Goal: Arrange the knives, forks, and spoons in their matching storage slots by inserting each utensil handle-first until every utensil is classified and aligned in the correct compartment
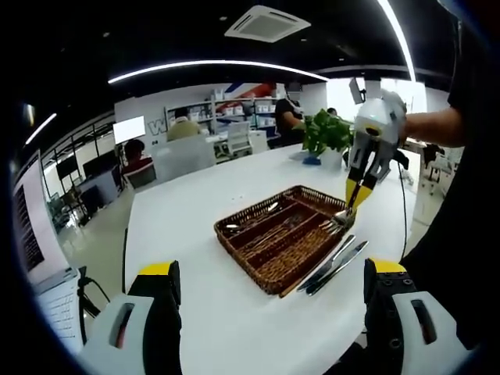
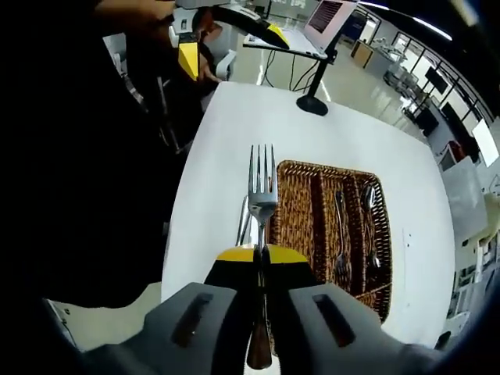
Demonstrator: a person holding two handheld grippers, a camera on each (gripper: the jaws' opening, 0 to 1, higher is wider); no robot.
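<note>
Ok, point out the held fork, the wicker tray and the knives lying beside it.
fork (image 2: pixel 262 181), right gripper view, on the tines.
wicker tray (image 1: pixel 248 254), left gripper view, on its near rim.
knives (image 1: pixel 336 266), left gripper view, on the blades lying on the table.

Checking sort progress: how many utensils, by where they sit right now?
In right claw: 1 fork
In wicker tray: 3 utensils, kinds unclear
On table beside tray: 2 knives
Total: 6 visible

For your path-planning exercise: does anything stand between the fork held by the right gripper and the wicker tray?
Nothing visible does. The right gripper holds the fork above the white table's edge, right beside the wicker tray.
</note>
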